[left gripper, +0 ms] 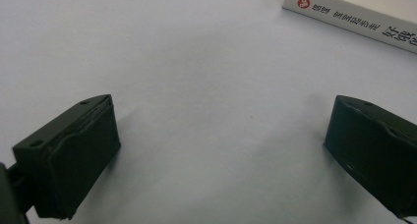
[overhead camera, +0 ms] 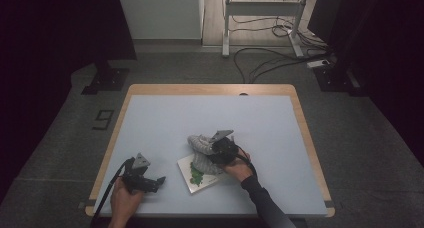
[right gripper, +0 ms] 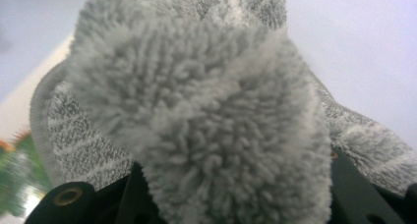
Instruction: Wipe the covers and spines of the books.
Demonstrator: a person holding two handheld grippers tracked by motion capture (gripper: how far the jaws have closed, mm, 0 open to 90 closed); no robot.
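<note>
Right tool (overhead camera: 216, 149) has a fluffy grey cloth (overhead camera: 201, 147) bunched between its jaws, clamped down tight on the pile. In the right gripper view the cloth (right gripper: 206, 116) bulges out above the jaws. It lies partly on the book (overhead camera: 192, 175) and partly on the bare tabletop (overhead camera: 260, 123), a little toward the near edge from mid-tabletop.

Left tool (overhead camera: 150, 180) sits low by the near left corner, jaws spread wide, nothing in them. In the left gripper view there is bare surface between the jaws and the book's spine (left gripper: 354, 20) off toward the top right, well apart.

Progress, as a judgement: the grab on the cloth is made; the work with it looks early. Whether it is meant to wipe the book cover, be folded, or be carried off cannot be told. The left tool has taken no part yet.

Hard to read:
- How much of the cloth is lifted versus resting on the book.
- Book cover: a green picture, partly covered by cloth.
- Spine lettering cut off at the frame edge.
- The right tool's pads are buried in the pile.
</note>
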